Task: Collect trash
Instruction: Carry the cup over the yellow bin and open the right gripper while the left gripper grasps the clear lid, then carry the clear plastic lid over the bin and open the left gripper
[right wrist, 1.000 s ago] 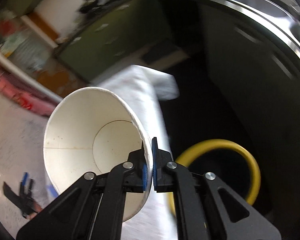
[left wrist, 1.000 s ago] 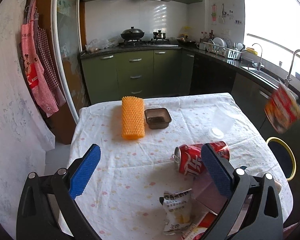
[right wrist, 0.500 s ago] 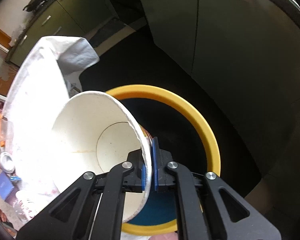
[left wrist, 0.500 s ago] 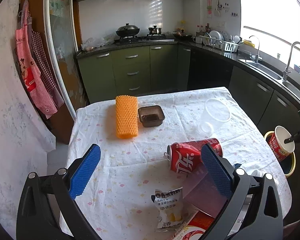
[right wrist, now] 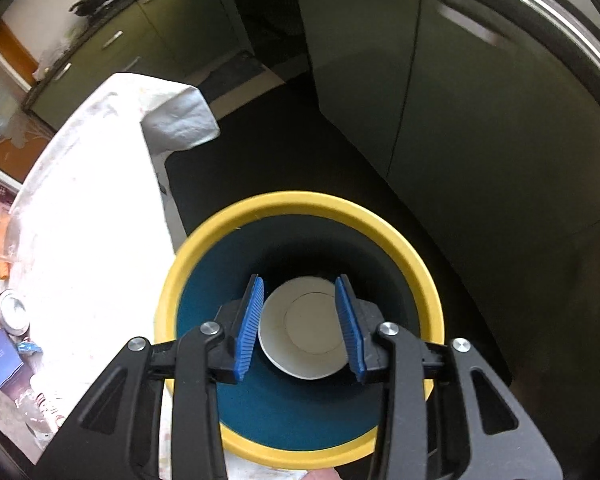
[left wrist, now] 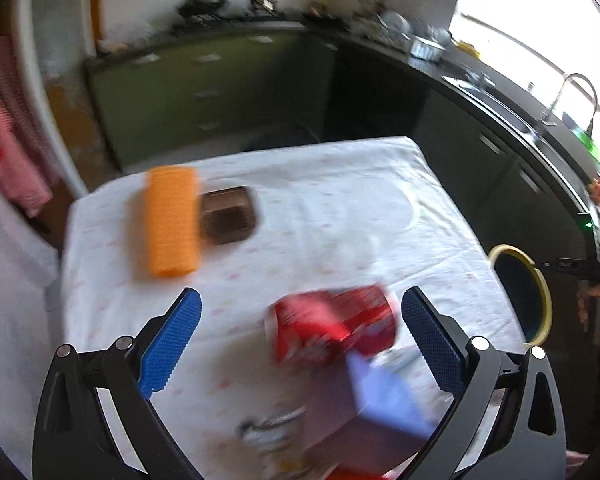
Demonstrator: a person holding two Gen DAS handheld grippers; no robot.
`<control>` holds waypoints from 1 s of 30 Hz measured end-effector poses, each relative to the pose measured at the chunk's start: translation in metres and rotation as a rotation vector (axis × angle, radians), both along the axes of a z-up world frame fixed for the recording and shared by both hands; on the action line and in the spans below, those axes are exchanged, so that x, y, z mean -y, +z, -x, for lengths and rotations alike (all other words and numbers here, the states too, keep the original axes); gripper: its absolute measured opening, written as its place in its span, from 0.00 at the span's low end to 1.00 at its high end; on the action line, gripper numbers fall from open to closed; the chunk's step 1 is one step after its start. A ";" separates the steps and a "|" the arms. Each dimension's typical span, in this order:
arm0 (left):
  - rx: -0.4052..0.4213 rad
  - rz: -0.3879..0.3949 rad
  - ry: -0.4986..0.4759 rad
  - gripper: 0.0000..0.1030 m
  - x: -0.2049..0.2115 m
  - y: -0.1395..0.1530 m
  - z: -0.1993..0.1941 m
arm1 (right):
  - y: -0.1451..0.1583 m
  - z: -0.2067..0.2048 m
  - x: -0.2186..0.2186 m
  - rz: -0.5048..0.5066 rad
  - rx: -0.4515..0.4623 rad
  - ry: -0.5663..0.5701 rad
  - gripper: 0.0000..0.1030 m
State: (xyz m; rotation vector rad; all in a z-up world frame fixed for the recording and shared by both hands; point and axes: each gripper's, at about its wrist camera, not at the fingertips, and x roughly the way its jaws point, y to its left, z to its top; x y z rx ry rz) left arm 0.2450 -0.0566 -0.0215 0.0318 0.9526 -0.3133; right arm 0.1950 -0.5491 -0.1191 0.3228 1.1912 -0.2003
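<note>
paper cup lies inside bin, right gripper fingers just parted.

Motion-blurred left view, window glare

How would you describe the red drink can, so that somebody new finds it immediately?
Look at the table with the white flowered cloth. Near its front edge, between the left gripper's open blue pads, the red can lies on its side. It is the only red, round thing there.

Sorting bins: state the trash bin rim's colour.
Yellow, around a blue inside; the trash bin shows best in the right wrist view.
</note>
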 end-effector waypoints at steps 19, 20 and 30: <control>-0.305 -0.081 -0.055 0.53 0.087 -0.066 -0.139 | -0.007 0.015 -0.016 -0.059 0.008 0.063 0.36; -0.313 -0.078 -0.055 0.45 0.087 -0.069 -0.141 | -0.008 0.014 -0.016 -0.061 0.007 0.064 0.36; -0.214 -0.105 -0.094 0.06 0.101 -0.040 -0.120 | -0.005 0.021 -0.012 -0.063 0.036 0.063 0.36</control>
